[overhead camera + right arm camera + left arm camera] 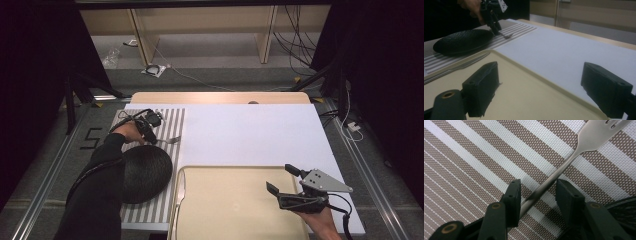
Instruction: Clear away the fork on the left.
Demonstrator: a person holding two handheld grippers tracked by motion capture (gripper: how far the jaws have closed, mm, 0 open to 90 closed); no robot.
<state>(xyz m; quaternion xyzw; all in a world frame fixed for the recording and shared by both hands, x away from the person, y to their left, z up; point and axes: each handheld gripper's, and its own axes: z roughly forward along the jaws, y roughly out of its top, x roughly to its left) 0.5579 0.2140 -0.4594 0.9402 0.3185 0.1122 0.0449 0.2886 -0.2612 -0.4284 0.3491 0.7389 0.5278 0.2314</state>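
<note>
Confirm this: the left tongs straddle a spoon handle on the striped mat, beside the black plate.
Not a spoon: the left gripper view shows tines, so it is a fork. The left tongs do straddle its handle on the striped mat, beside the black plate.

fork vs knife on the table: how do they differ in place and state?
The fork lies on the striped placemat beyond the black plate, its handle between the jaws of the left hand-held gripper; the knife lies along the beige tray's left rim, no gripper near it. The fork lies crosswise, the knife lengthwise. Both are silver metal cutlery lying flat.
</note>
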